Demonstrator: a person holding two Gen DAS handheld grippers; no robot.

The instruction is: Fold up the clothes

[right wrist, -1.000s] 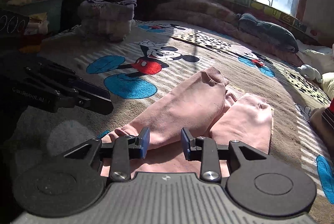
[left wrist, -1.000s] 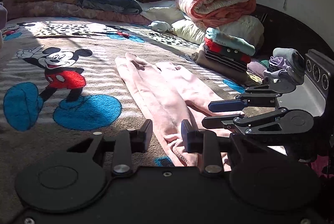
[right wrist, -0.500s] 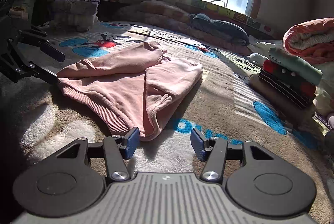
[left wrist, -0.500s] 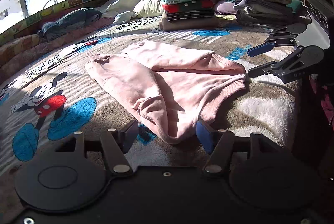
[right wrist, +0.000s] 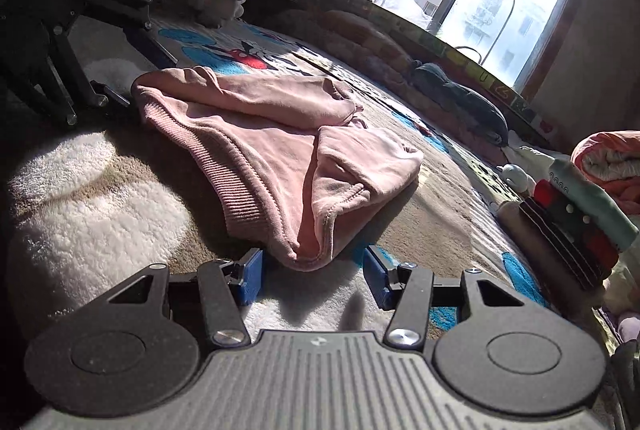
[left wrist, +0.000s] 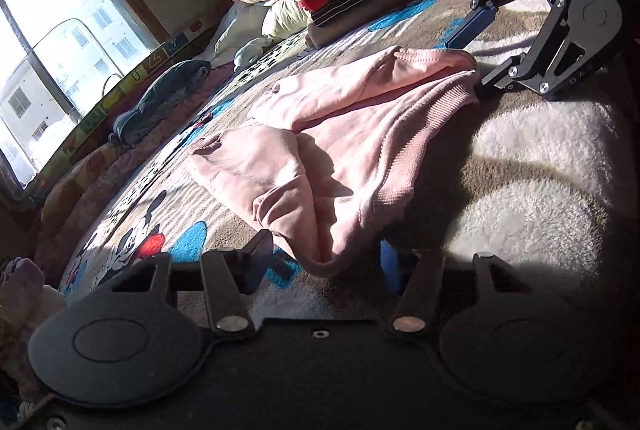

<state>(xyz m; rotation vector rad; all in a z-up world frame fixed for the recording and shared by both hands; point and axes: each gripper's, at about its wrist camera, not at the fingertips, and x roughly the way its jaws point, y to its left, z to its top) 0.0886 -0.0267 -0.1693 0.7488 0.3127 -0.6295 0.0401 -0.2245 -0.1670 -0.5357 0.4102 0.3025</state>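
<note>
1. While sunlight rakes across it, the pink garment (right wrist: 280, 149) lies crumpled, legs doubled over, ribbed waistband showing, on the cartoon blanket (right wrist: 432, 205).
2. Left gripper (left wrist: 326, 262) and right gripper (right wrist: 314, 272) both gape wide, holding nothing, garment corners at 12 o'clock.

"DAS" on right tongs (left wrist: 480, 49)

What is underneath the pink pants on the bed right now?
The pink pants lie bunched on a fleece cartoon-mouse blanket, which shows all around them. Whatever part of the print sits directly beneath the cloth is covered, so it cannot be seen.
</note>
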